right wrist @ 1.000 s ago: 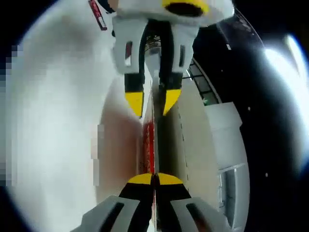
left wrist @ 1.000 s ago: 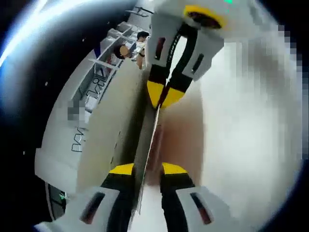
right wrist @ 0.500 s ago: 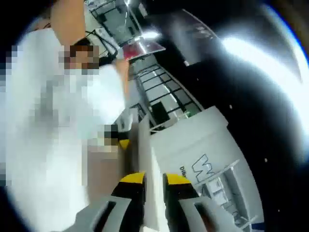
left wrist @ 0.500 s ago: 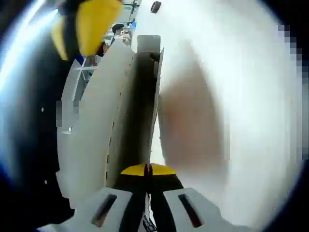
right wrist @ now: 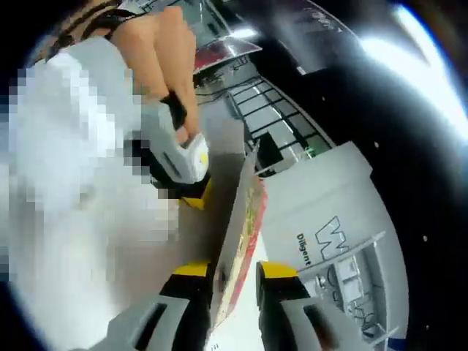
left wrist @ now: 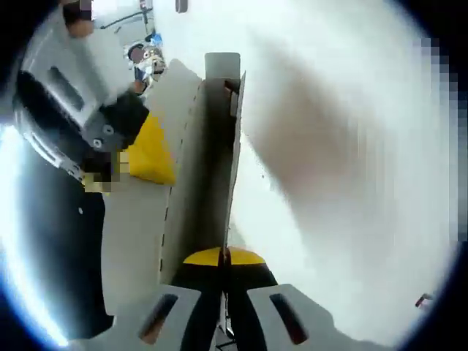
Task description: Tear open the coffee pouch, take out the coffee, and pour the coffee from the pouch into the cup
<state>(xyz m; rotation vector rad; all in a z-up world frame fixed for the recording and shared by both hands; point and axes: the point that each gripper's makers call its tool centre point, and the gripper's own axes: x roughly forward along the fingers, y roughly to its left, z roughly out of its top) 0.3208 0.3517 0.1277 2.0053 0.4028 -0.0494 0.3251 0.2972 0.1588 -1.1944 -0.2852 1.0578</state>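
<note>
— Looking at the coffee pouch (left wrist: 219,153), is it torn?

— I cannot tell. Left tool (left wrist: 223,257) pinches its edge, jaws closed. Right tool (right wrist: 232,269) stands parted around it. Pouring remains, I judge.

Straight ahead of the left gripper (left wrist: 222,257), blocked by the coffee pouch (left wrist: 219,146) standing edge-on between its closed jaws. To the pouch's left, crowded by the right gripper (left wrist: 150,153); to its right, open and pale, though blurred. In the right gripper view, pouch (right wrist: 241,234) between the spread jaws, left gripper (right wrist: 191,196) and a hand (right wrist: 157,55) close beyond, open room toward the grey box (right wrist: 329,219).
</note>
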